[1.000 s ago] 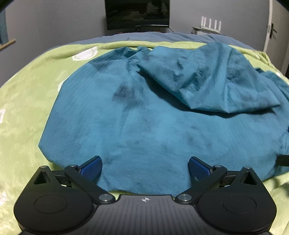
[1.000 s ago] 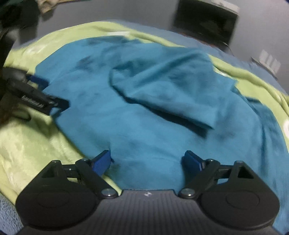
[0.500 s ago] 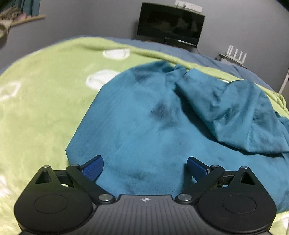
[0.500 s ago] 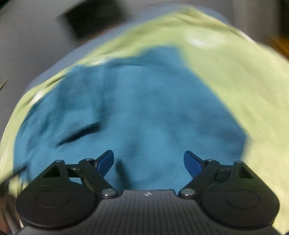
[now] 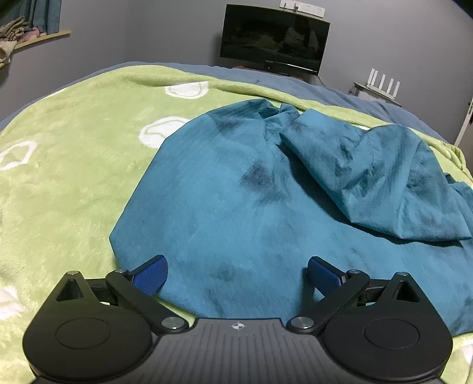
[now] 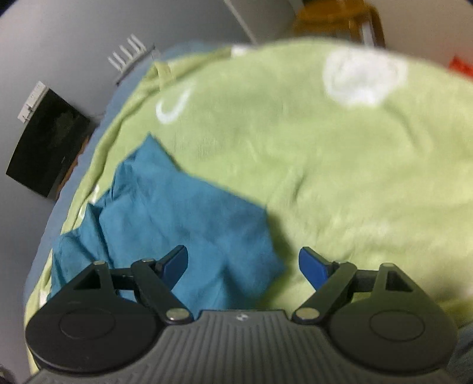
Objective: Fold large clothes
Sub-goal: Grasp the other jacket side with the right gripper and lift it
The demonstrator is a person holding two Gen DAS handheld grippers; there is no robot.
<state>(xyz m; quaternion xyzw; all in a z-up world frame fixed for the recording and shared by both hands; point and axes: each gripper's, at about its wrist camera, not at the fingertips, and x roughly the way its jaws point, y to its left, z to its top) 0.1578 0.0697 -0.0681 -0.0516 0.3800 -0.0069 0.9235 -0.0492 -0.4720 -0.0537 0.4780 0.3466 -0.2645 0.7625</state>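
A large teal garment point(image 5: 236, 206) lies spread on a green blanket point(image 5: 74, 162). One part of it is folded over on the right as a loose flap point(image 5: 369, 177). My left gripper point(image 5: 236, 263) is open over the garment's near left edge, with its blue pads apart and nothing pinched. In the blurred right wrist view, a corner of the teal garment point(image 6: 183, 212) lies on the blanket point(image 6: 340, 162). My right gripper point(image 6: 243, 255) hovers over that corner's near edge. Its jaws are opening, and the cloth lies below them without being pressed.
A dark screen point(image 5: 275, 38) and a white router point(image 5: 384, 82) stand against the grey wall past the bed. A shelf with cloths point(image 5: 29, 35) hangs at the upper left. The right wrist view shows the screen point(image 6: 44, 147) and wooden furniture point(image 6: 340, 20) beyond the blanket.
The right gripper has rolled and swept across from the garment's middle to a corner at its edge. The left gripper has shifted slightly toward the garment's left edge, and both have stayed open.
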